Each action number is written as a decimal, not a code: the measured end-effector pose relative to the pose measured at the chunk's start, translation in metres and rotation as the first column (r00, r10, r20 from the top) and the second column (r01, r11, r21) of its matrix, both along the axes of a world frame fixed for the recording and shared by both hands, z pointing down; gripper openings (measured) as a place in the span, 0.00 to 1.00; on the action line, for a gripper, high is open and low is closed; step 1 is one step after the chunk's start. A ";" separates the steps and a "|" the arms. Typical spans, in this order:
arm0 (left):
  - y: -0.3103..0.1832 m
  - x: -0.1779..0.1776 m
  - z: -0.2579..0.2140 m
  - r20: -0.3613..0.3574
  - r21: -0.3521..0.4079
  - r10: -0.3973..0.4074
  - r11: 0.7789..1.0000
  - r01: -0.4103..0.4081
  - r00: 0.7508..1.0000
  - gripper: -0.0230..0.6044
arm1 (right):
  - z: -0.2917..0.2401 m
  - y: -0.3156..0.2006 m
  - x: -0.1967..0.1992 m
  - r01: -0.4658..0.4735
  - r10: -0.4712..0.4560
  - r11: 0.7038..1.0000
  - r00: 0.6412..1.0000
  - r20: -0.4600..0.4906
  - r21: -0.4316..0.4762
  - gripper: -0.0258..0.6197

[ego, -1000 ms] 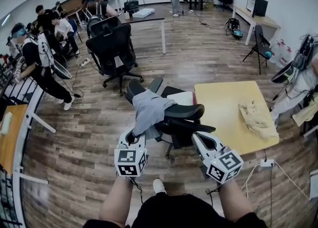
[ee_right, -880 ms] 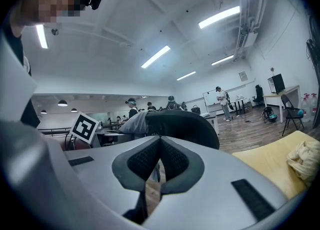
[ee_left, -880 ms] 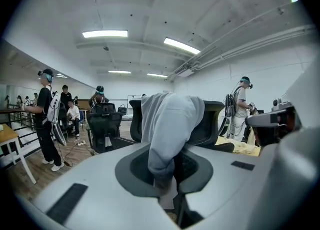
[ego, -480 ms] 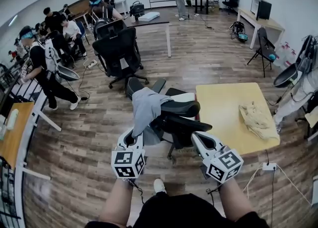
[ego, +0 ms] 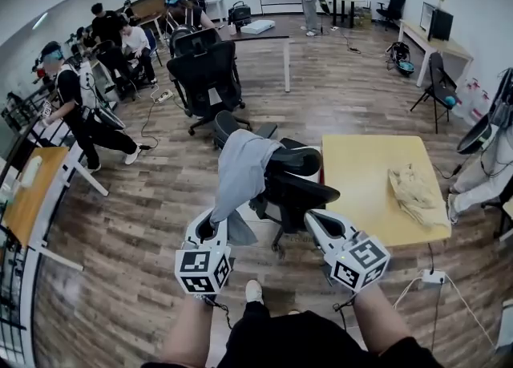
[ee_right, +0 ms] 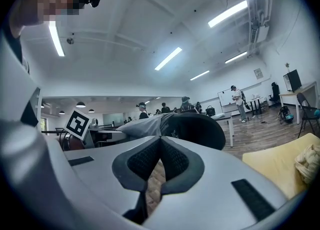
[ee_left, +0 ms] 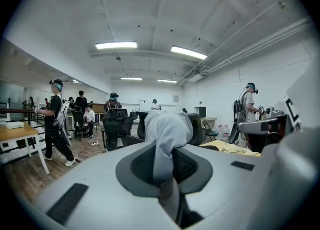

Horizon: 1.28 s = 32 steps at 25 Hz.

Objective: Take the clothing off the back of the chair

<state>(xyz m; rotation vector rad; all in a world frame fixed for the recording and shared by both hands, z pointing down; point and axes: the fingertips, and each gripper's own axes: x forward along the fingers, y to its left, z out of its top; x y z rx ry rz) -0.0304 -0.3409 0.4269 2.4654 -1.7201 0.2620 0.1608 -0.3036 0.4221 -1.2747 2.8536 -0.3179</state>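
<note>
Nearest: left gripper [ego: 210,228] clenched on the lower end of the grey garment [ego: 240,167]. Its own view shows fabric pinched flat between the pads, a narrow bite only. Right gripper [ego: 314,219] alongside, jaws closed on nothing, pads meeting, tips near the chair [ego: 298,192]. The garment runs up from the left gripper and lies over the top of the chair back, its upper part draped across the headrest; not off yet. Judgement: removal under way, roughly midway. Risks: the bite is on a thin edge, so a hard pull could slip the fabric out and drop it to the floor [ego: 144,222]. A level pull rather than an upward one may catch the fabric on the headrest or an arm. The chair looks to be on castors, so drag may roll or swivel it toward the person instead of freeing the garment, and the empty right gripper steadies nothing. Beyond, to the right: yellow bench [ego: 365,158] with a crumpled cloth [ego: 413,190] on it. Farther: second chair [ego: 207,70], people [ego: 80,106] at work.
</note>
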 end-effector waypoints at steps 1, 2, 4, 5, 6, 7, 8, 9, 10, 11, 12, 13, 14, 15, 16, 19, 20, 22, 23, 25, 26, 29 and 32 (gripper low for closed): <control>0.009 -0.003 0.000 0.000 -0.001 -0.013 1.000 0.013 1.000 0.11 | 0.000 0.004 -0.002 0.013 -0.013 1.000 1.000 0.000 -0.001 0.06; 0.017 -0.006 0.000 0.000 -0.003 -0.026 1.000 0.026 1.000 0.11 | 0.000 0.007 -0.005 0.026 -0.026 1.000 1.000 0.000 -0.003 0.06; 0.034 -0.016 0.001 0.002 -0.010 -0.054 0.999 0.054 0.999 0.11 | -0.001 0.013 -0.012 0.051 -0.051 0.999 0.999 0.001 -0.004 0.06; 0.042 -0.021 0.001 0.003 -0.014 -0.067 0.998 0.067 0.998 0.11 | -0.002 0.015 -0.016 0.062 -0.062 0.998 0.998 0.003 -0.003 0.06; 0.049 -0.026 0.001 0.005 -0.018 -0.080 0.997 0.080 0.997 0.11 | -0.003 0.018 -0.020 0.073 -0.073 0.997 0.997 0.007 -0.003 0.06; 0.057 -0.031 0.002 0.007 -0.022 -0.092 0.996 0.092 0.996 0.11 | -0.003 0.021 -0.024 0.083 -0.083 0.997 0.996 0.010 -0.003 0.06; 0.064 -0.035 0.003 0.009 -0.026 -0.103 0.994 0.103 0.995 0.11 | -0.003 0.024 -0.027 0.093 -0.092 0.996 0.996 0.013 -0.006 0.06; 0.072 -0.039 0.004 0.009 -0.029 -0.113 0.993 0.114 0.994 0.11 | -0.002 0.027 -0.031 0.101 -0.101 0.995 0.995 0.015 -0.008 0.06; 0.078 -0.043 0.004 0.008 -0.030 -0.123 0.992 0.124 0.992 0.11 | 0.000 0.030 -0.034 0.109 -0.108 0.994 0.994 0.016 -0.011 0.06; 0.085 -0.048 0.005 0.006 -0.030 -0.133 0.991 0.133 0.991 0.11 | 0.002 0.034 -0.038 0.116 -0.116 0.993 0.993 0.018 -0.014 0.06; 0.091 -0.053 0.006 0.004 -0.029 -0.142 0.989 0.142 0.990 0.11 | 0.004 0.037 -0.043 0.123 -0.123 0.992 0.992 0.019 -0.016 0.06; 0.097 -0.059 0.007 0.003 -0.029 -0.149 0.988 0.149 0.989 0.11 | 0.006 0.041 -0.048 0.130 -0.129 0.991 0.991 0.019 -0.019 0.06; 0.102 -0.065 0.008 0.001 -0.030 -0.155 0.987 0.155 0.988 0.11 | 0.008 0.043 -0.054 0.134 -0.134 0.991 0.991 0.019 -0.023 0.06; 0.107 -0.072 0.009 -0.001 -0.032 -0.159 0.987 0.159 0.987 0.11 | 0.009 0.046 -0.061 0.137 -0.136 0.990 0.990 0.020 -0.025 0.06; 0.112 -0.079 0.011 -0.002 -0.034 -0.162 0.986 0.161 0.987 0.11 | 0.010 0.048 -0.068 0.138 -0.137 0.990 0.990 0.021 -0.027 0.06; 0.127 -0.105 0.013 -0.011 -0.041 -0.168 0.985 0.167 0.986 0.11 | 0.011 0.059 -0.091 0.136 -0.136 0.990 0.991 0.021 -0.032 0.06; 0.134 -0.113 0.013 -0.015 -0.044 -0.169 0.985 0.168 0.985 0.11 | 0.011 0.064 -0.099 0.134 -0.133 0.990 0.991 0.020 -0.035 0.06; 0.146 -0.129 0.015 -0.023 -0.050 -0.167 0.985 0.166 0.986 0.11 | 0.013 0.074 -0.113 0.126 -0.125 0.991 0.992 0.018 -0.042 0.06; 0.152 -0.138 0.015 -0.027 -0.051 -0.164 0.985 0.163 0.986 0.11 | 0.014 0.080 -0.120 0.120 -0.120 0.992 0.993 0.016 -0.045 0.06; 0.165 -0.154 0.016 -0.034 -0.051 -0.156 0.987 0.154 0.987 0.11 | 0.014 0.093 -0.135 0.105 -0.105 0.993 0.994 0.012 -0.049 0.06; 0.172 -0.162 0.016 -0.038 -0.049 -0.151 0.988 0.149 0.988 0.11 | 0.015 0.099 -0.141 0.097 -0.097 0.994 0.995 0.010 -0.051 0.06; 0.190 -0.181 0.018 -0.051 -0.051 -0.137 0.990 0.134 0.989 0.11 | 0.017 0.120 -0.159 0.077 -0.077 0.995 0.997 0.002 -0.056 0.06; 0.208 -0.195 0.024 -0.061 -0.060 -0.115 0.992 0.112 0.991 0.11 | 0.019 0.142 -0.172 0.052 -0.053 0.997 0.999 -0.015 -0.064 0.06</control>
